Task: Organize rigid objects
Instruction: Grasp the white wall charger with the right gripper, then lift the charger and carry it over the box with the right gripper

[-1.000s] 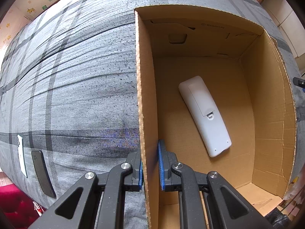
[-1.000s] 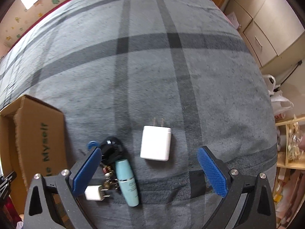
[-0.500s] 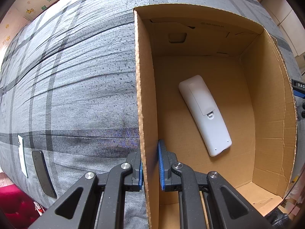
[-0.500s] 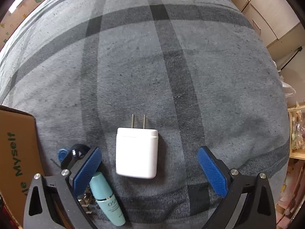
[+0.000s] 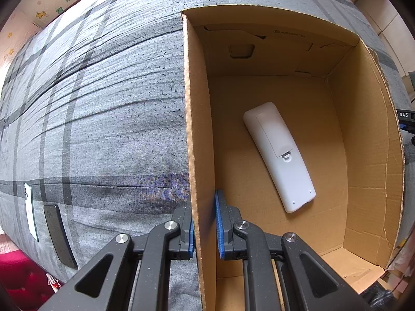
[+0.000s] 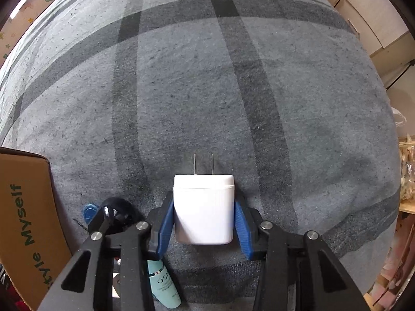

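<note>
An open cardboard box (image 5: 363, 134) sits on a bed spread with a grey plaid bedcover (image 5: 109, 119), and the only thing lying in it is a white remote control (image 5: 278, 155). The remote rests face down on the box floor with its battery cover up, roughly midway between the side walls; its long axis runs on a diagonal, the rounded end toward the far wall and the squarer end toward the near right corner of the box. The left gripper (image 5: 205, 223) is pinched tight on the box's left wall, one blue pad outside and the other inside the cardboard. Near the bedcover's left edge a white phone (image 5: 30, 215) and a black phone (image 5: 58, 235) lie side by side, long axes parallel. In the right wrist view a white charger plug (image 6: 204, 207) lies flat on the bedcover beside the box's printed outer wall (image 6: 26, 207), its two metal prongs pointing away from the camera toward the far edge of the bed. The right gripper (image 6: 204, 223) has just been closing, and the charger's body sits between its blue pads, which meet its two sides. Left of that gripper lie a teal cosmetic tube (image 6: 164, 285), a black object (image 6: 118, 207) and a small blue disc (image 6: 89, 211), clustered together close to the box.
</note>
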Demonstrator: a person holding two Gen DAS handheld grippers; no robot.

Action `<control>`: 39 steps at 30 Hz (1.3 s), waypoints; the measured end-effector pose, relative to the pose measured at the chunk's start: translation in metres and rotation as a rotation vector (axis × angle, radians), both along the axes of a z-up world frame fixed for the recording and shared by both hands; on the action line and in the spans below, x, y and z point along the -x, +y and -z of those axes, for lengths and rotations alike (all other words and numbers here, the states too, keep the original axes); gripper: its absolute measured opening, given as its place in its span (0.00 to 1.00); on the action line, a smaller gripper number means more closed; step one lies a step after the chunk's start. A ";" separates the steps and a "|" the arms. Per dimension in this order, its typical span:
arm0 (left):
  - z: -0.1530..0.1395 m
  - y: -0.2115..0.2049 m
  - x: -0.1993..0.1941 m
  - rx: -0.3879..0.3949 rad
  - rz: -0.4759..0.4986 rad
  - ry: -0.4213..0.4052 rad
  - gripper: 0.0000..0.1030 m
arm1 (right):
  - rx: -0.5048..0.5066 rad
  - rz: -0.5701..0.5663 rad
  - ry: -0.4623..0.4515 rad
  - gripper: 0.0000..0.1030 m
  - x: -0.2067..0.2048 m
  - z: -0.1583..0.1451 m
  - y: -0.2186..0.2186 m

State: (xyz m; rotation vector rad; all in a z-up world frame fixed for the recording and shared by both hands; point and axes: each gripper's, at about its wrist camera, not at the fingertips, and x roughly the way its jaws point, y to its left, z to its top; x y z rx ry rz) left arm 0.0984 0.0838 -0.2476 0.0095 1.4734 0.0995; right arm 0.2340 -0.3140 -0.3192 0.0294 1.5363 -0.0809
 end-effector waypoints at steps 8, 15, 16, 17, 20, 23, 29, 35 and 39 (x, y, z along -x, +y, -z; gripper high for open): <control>-0.001 0.000 0.000 0.001 -0.001 -0.001 0.13 | 0.011 -0.018 -0.002 0.44 0.005 -0.006 0.011; -0.002 -0.001 0.000 0.000 0.001 -0.003 0.13 | 0.011 -0.022 -0.029 0.44 0.013 -0.022 0.022; -0.002 -0.001 0.000 0.000 0.002 -0.003 0.13 | 0.012 -0.025 -0.031 0.44 0.011 -0.027 0.022; -0.002 -0.001 0.000 -0.001 0.003 -0.004 0.13 | 0.012 -0.029 -0.034 0.44 0.011 -0.039 0.016; -0.002 -0.001 0.001 -0.002 0.002 -0.007 0.13 | 0.012 -0.038 -0.046 0.44 0.013 -0.046 0.025; -0.002 -0.002 0.001 -0.004 0.005 -0.009 0.13 | 0.006 -0.048 -0.059 0.44 0.018 -0.058 0.031; -0.003 -0.002 0.001 -0.005 0.015 -0.012 0.13 | 0.000 -0.082 -0.092 0.44 0.028 -0.082 0.044; -0.004 -0.003 0.002 -0.005 0.020 -0.015 0.13 | -0.007 -0.113 -0.120 0.44 0.036 -0.102 0.059; -0.004 -0.004 0.001 -0.004 0.019 -0.014 0.13 | -0.010 -0.142 -0.128 0.44 0.040 -0.112 0.072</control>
